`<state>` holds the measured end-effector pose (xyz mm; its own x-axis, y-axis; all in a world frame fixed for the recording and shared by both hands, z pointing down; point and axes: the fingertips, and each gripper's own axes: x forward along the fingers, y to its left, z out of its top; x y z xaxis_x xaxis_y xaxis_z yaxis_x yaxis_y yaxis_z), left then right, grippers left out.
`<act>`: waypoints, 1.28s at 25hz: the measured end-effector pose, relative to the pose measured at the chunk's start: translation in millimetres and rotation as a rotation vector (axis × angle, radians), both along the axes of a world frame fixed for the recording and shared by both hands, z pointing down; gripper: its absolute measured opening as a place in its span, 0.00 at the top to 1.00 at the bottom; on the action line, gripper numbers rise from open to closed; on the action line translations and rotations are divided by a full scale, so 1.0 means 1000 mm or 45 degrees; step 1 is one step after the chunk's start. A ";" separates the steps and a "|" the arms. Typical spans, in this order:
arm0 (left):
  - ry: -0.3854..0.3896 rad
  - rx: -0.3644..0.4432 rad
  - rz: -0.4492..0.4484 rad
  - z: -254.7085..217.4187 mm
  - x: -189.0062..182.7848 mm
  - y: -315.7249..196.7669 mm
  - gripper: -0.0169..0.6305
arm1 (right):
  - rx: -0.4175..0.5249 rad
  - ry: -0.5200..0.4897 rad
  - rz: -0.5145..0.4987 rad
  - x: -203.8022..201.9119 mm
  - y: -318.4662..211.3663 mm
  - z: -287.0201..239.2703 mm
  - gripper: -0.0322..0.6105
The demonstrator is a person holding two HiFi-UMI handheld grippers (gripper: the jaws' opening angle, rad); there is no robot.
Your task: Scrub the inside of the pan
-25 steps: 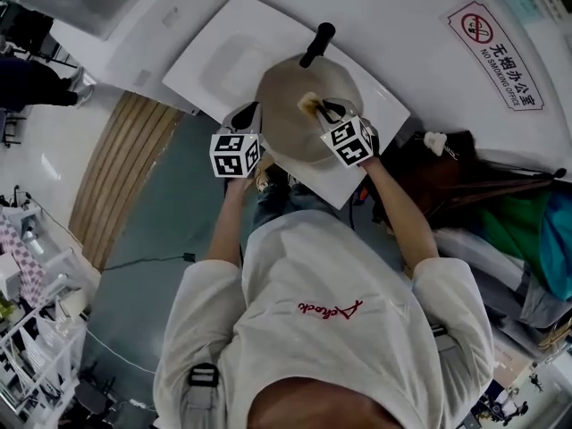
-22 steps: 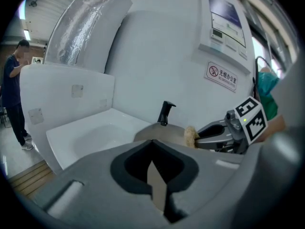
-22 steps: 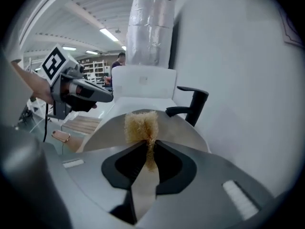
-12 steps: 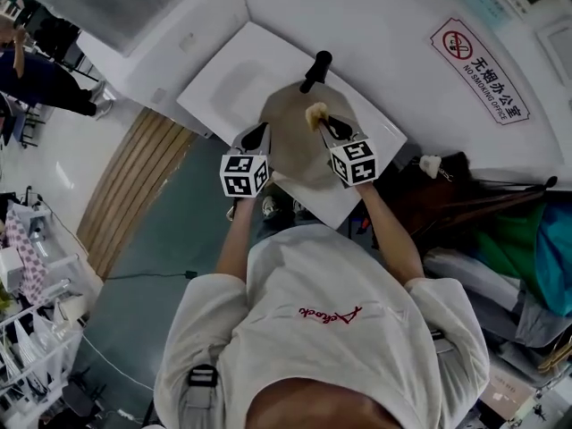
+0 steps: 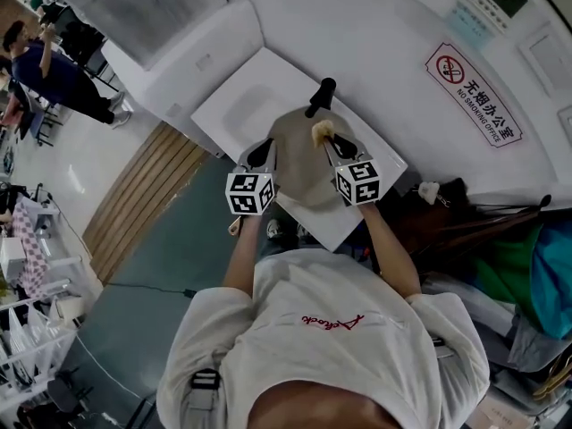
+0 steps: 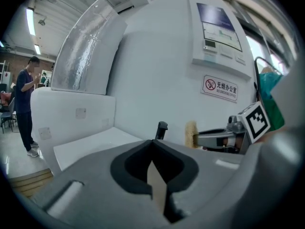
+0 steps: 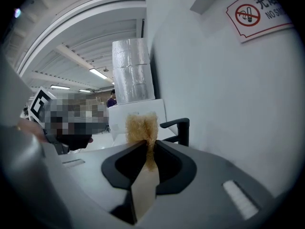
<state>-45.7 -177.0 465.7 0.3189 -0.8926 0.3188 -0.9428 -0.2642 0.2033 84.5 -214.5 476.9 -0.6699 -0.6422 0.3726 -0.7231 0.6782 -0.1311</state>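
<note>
Two grippers meet at the pan [image 5: 304, 164], which sits over a white table [image 5: 237, 105] with its black handle [image 5: 320, 96] pointing away from the person. At the pan's left rim, the left gripper [image 5: 263, 155] has its jaws pinched together on a thin tan edge, most likely the rim itself. Over the pan's far side, near the handle, the right gripper [image 7: 150, 144] is clamped on a yellowish scrubber [image 7: 141, 125], whose fuzzy end sticks out past the jaws. I cannot tell whether the scrubber touches the pan. The step in hand looks like the scrubbing stroke. To do it well, hold the rim firm so the pan cannot turn. Press the scrubber flat against the inside and work in overlapping circles from the handle side to the near rim.
</note>
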 end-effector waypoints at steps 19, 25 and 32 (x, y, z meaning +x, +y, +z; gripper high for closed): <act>0.036 0.087 0.023 -0.030 -0.011 0.020 0.97 | 0.096 -0.031 0.099 0.002 0.023 -0.030 0.85; 0.044 0.103 0.033 -0.033 -0.021 0.040 0.97 | 0.099 -0.022 0.157 0.003 0.044 -0.031 0.85; 0.065 0.132 0.048 -0.041 -0.018 0.059 0.97 | 0.127 -0.020 0.196 0.007 0.067 -0.039 0.85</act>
<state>-64.1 -118.1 424.8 0.3660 -0.9071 0.2079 -0.9210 -0.3212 0.2203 91.1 -147.6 437.4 -0.5662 -0.7709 0.2919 -0.8176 0.5701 -0.0805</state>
